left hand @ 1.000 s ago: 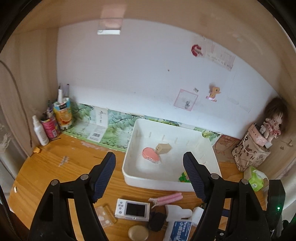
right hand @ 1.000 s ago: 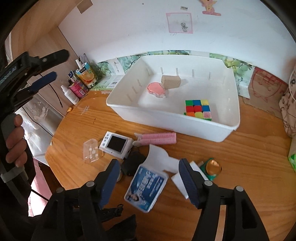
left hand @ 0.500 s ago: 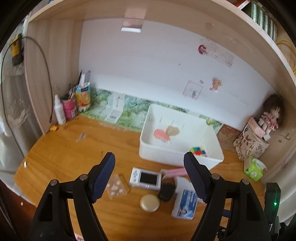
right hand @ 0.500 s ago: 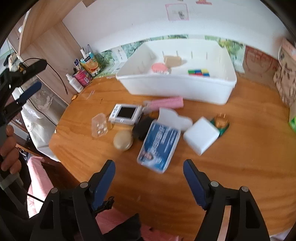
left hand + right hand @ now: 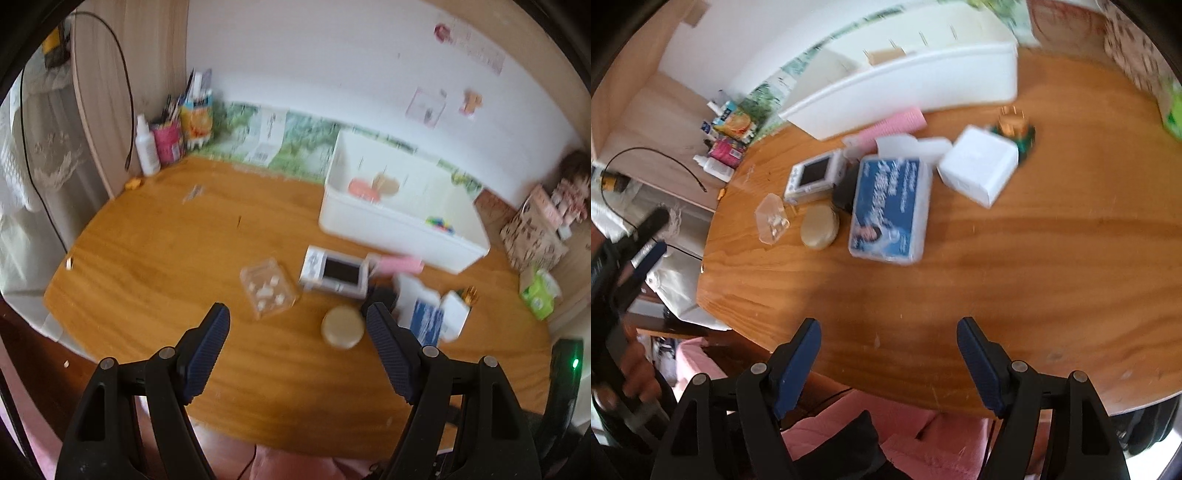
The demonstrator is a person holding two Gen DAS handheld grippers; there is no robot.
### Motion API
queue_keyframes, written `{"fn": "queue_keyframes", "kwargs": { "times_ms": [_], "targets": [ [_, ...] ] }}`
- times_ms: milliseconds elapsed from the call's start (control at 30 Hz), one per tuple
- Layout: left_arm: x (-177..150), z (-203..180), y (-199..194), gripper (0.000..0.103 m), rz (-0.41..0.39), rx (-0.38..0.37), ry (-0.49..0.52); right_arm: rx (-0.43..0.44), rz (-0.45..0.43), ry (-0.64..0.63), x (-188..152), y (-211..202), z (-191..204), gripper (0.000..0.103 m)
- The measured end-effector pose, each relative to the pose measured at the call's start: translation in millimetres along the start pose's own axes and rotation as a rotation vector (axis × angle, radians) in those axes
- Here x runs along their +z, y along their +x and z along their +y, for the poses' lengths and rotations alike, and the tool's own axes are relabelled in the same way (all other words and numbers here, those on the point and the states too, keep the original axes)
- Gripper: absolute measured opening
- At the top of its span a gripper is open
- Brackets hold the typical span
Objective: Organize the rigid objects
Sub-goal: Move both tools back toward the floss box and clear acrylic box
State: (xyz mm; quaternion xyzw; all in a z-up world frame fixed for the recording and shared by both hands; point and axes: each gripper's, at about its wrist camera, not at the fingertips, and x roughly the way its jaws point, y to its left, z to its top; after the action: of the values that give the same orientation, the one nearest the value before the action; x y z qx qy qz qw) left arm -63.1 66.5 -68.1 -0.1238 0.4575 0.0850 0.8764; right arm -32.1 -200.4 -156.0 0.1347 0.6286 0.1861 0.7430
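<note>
1. Grippers first: the left gripper [image 5: 297, 325] hangs above the near part of the table [image 5: 155, 251] with its jaws apart and nothing between the pads; the right gripper [image 5: 888, 338] hangs over the near table edge, jaws likewise spread and empty. Both tilt steeply down toward the clutter, which reads as a pause before choosing a piece.

2. White bin [image 5: 402, 229] stands at the back of the table by the wall, and already holds a pink round piece [image 5: 364, 188], a tan block [image 5: 386, 182] and a colour cube [image 5: 441, 223] (only its top shows past the bin wall). It is most likely the collecting place.

3. Loose pieces lie bunched in front of the bin, within reach of either hand:
   - clear plastic case [image 5: 267, 288], small white bits inside;
   - white device with a dark screen [image 5: 336, 271], flat on the wood;
   - tan round compact [image 5: 341, 326], lid shut, just beside the left gripper's right finger in the view;
   - pink roller [image 5: 890, 127], lying along the bin's front wall;
   - blue-and-white flat box [image 5: 890, 206], the largest loose piece, face up;
   - white cube box [image 5: 979, 170], with a small gold-and-green item [image 5: 1014, 123] behind it.

4. A dark item [image 5: 844, 192] sits between device and blue box (blur hides what it is).

5. All look hard-shelled and easy to pinch by their edges, I judge.
</note>
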Motion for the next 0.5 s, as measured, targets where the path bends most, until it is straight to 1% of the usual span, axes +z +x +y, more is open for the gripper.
{"fn": "queue_keyframes", "kwargs": {
  "times_ms": [100,233,333,500],
  "targets": [
    [-12.5,5.9,7.3,0.08,0.054,0.02,0.006,0.014,0.022,0.033,-2.5,7.9,-1.2,0.077],
    [-22.2,15.0,18.0,0.08,0.129,0.016,-0.014,0.016,0.045,0.068,-3.6,16.7,-2.0,0.077],
    [-23.0,20.3,29.3,0.08,0.186,0.02,-0.022,0.016,0.038,0.104,-0.2,19.5,-5.1,0.077],
    [-21.4,27.7,47.3,0.08,0.272,0.023,-0.018,0.01,0.014,0.207,13.2,27.4,-12.8,0.077]
  ]
}}
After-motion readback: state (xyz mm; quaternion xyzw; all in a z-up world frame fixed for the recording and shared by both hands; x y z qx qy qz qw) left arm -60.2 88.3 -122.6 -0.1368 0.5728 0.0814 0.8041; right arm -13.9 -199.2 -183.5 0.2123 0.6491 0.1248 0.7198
